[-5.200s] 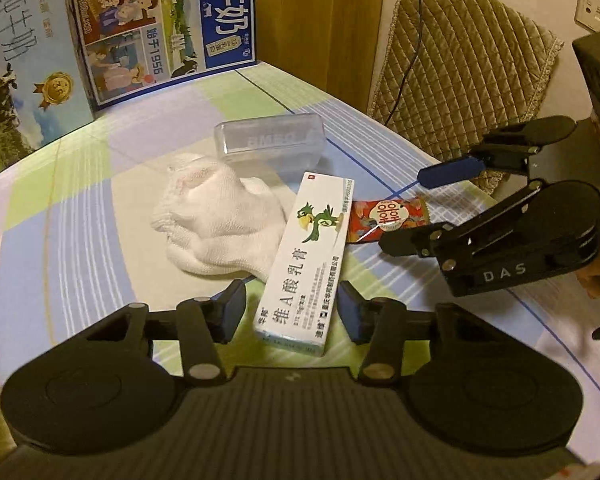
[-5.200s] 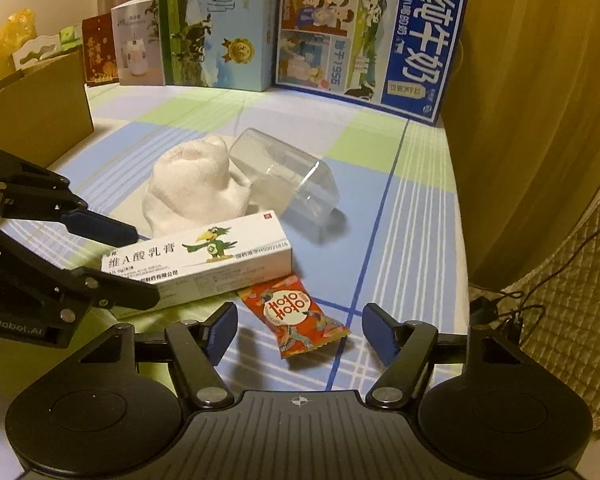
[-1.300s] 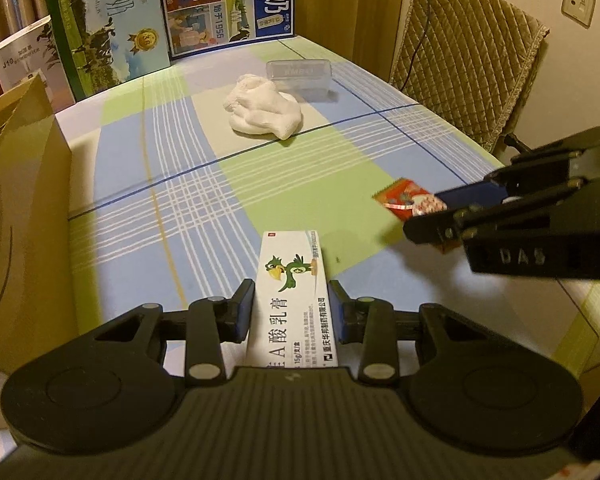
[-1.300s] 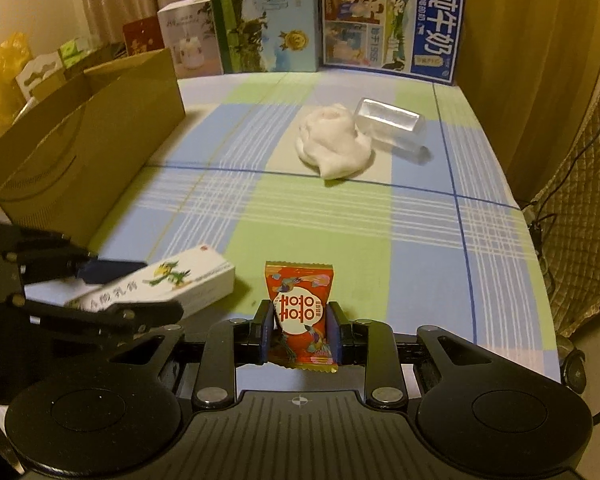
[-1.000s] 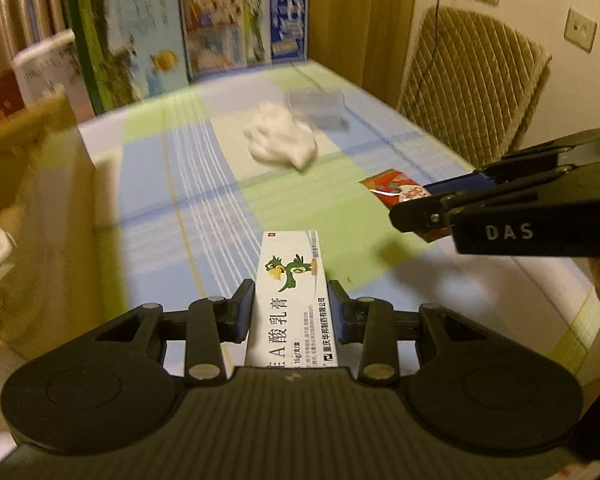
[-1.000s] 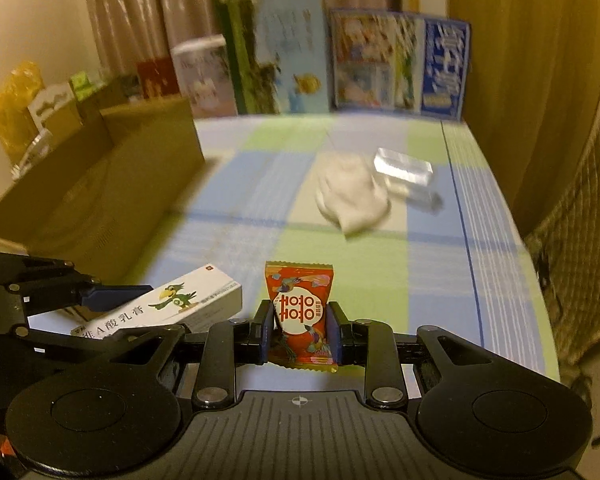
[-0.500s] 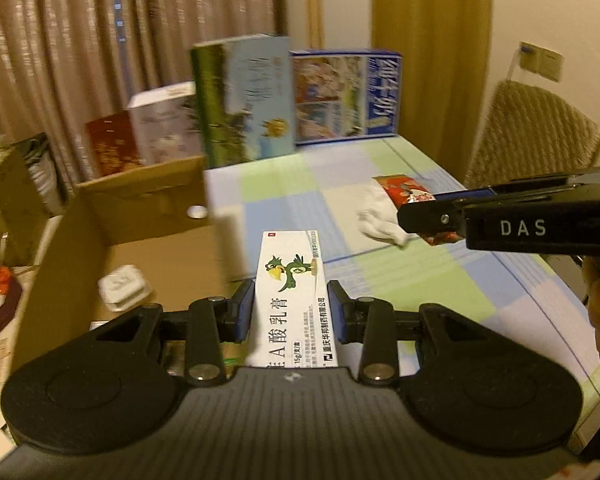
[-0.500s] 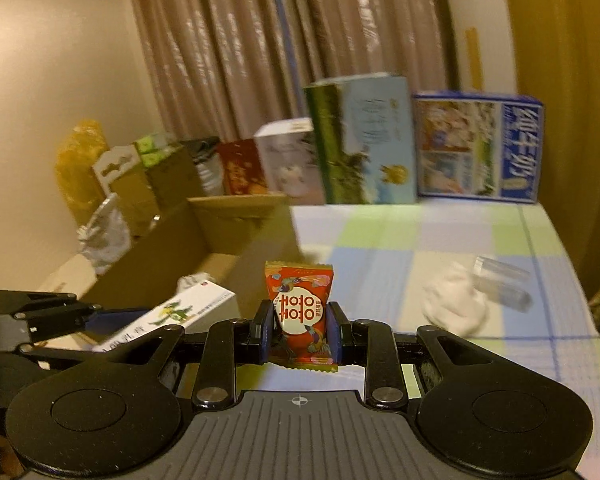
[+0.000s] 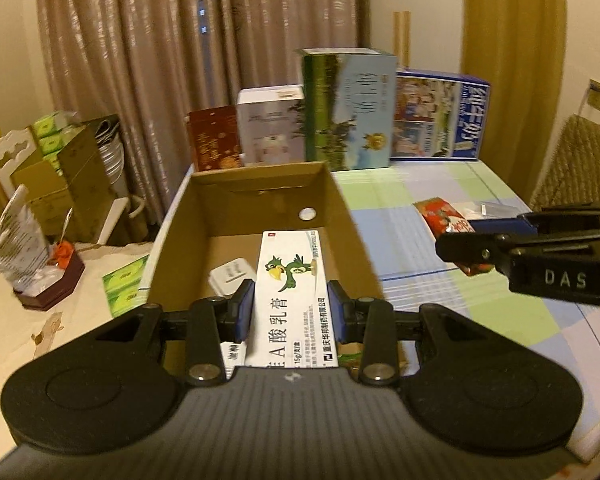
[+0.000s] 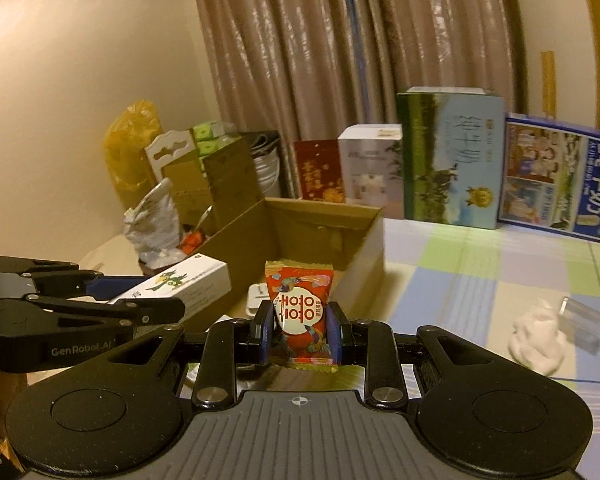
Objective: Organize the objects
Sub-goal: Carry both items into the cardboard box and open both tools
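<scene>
The left hand-held gripper was level, its jaws clamped flat against the sides of a white ointment box. The right hand-held gripper sat beside it, at the same height, pinching a red snack packet upright.

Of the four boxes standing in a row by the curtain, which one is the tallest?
The green and pale blue box, third from the left; its top rises above the red box, the white box and the blue box.

Home room: curtains, checked tablecloth, milk cartons.
</scene>
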`<state>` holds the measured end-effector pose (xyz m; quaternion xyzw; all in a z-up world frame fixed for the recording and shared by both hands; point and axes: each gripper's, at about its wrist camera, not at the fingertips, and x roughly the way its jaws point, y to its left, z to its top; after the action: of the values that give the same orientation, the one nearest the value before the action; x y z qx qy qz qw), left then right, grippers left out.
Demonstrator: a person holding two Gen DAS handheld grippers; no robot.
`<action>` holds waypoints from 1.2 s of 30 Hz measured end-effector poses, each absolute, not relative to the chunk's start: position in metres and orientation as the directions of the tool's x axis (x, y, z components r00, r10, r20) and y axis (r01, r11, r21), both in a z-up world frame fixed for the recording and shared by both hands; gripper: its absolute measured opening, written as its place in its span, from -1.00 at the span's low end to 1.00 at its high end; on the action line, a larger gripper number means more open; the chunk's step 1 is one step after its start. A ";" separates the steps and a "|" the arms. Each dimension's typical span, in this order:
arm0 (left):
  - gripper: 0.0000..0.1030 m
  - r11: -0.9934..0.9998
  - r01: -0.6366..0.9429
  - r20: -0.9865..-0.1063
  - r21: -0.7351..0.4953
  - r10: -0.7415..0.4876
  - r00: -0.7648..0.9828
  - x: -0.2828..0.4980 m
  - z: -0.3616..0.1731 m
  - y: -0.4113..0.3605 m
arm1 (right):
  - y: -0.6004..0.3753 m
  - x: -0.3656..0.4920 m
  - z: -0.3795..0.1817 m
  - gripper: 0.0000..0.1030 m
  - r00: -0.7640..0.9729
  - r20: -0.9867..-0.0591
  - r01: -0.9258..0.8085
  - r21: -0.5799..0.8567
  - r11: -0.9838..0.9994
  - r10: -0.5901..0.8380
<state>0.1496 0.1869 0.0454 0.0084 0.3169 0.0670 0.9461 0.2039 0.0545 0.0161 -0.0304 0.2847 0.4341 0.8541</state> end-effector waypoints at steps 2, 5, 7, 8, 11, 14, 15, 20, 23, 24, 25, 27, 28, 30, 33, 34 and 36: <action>-0.37 0.989 -0.138 -0.601 0.050 0.141 0.787 0.151 0.043 0.197 | 0.061 0.205 0.014 -0.52 0.447 -0.515 -0.764 0.206 0.612 0.732; -0.36 0.987 -0.158 -0.603 0.038 0.149 0.784 0.153 0.039 0.208 | 0.070 0.207 0.011 -0.52 0.432 -0.518 -0.770 0.214 0.601 0.738; -0.37 0.986 -0.166 -0.605 0.026 0.148 0.782 0.155 0.036 0.213 | 0.074 0.209 0.009 -0.52 0.426 -0.520 -0.772 0.219 0.597 0.741; -0.37 0.985 -0.170 -0.606 0.022 0.149 0.782 0.156 0.035 0.216 | 0.076 0.210 0.009 -0.52 0.425 -0.520 -0.773 0.217 0.596 0.741; -0.37 0.983 -0.180 -0.606 0.022 0.156 0.780 0.159 0.032 0.223 | 0.081 0.212 0.009 -0.52 0.422 -0.520 -0.776 0.216 0.593 0.742; -0.37 0.981 -0.193 -0.607 0.015 0.162 0.778 0.161 0.031 0.230 | 0.085 0.215 0.010 -0.52 0.422 -0.517 -0.779 0.214 0.589 0.745; -0.37 0.980 -0.198 -0.608 0.013 0.165 0.777 0.162 0.031 0.233 | 0.086 0.217 0.011 -0.52 0.421 -0.515 -0.779 0.215 0.589 0.746; -0.37 0.976 -0.216 -0.608 0.004 0.174 0.775 0.169 0.031 0.246 | 0.092 0.226 0.011 -0.52 0.410 -0.513 -0.775 0.240 0.585 0.754; -0.37 0.976 -0.218 -0.610 -0.003 0.171 0.773 0.173 0.030 0.249 | 0.098 0.230 0.011 -0.52 0.395 -0.512 -0.774 0.261 0.576 0.763; -0.37 0.976 -0.217 -0.611 -0.006 0.168 0.773 0.175 0.030 0.249 | 0.100 0.232 0.011 -0.52 0.389 -0.512 -0.774 0.270 0.573 0.766; -0.36 0.977 -0.215 -0.611 -0.009 0.165 0.774 0.176 0.030 0.249 | 0.101 0.233 0.010 -0.52 0.383 -0.511 -0.773 0.278 0.570 0.769; -0.36 0.977 -0.213 -0.611 -0.007 0.164 0.774 0.179 0.029 0.249 | 0.105 0.236 0.010 -0.51 0.379 -0.509 -0.771 0.287 0.568 0.773; -0.36 0.977 -0.213 -0.611 -0.008 0.164 0.774 0.180 0.029 0.250 | 0.107 0.238 0.009 -0.51 0.381 -0.508 -0.768 0.290 0.570 0.772; -0.36 0.977 -0.213 -0.612 -0.015 0.159 0.774 0.183 0.028 0.252 | 0.110 0.244 0.006 -0.51 0.383 -0.503 -0.760 0.306 0.574 0.775; -0.36 0.976 -0.214 -0.614 -0.033 0.149 0.775 0.190 0.024 0.257 | 0.110 0.257 -0.001 0.21 0.352 -0.497 -0.732 0.382 0.564 0.793; -0.35 0.975 -0.222 -0.619 -0.032 0.155 0.770 0.193 0.021 0.259 | 0.109 0.261 -0.001 0.36 0.350 -0.489 -0.718 0.408 0.564 0.799; -0.24 0.971 -0.240 -0.628 -0.015 0.178 0.758 0.196 0.018 0.261 | 0.105 0.265 0.001 0.40 0.347 -0.476 -0.707 0.433 0.559 0.808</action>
<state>0.1958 0.2610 0.0178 -0.0470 0.3296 0.1115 0.9364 0.2648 0.1054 0.0015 0.0755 0.3340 0.4636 0.8172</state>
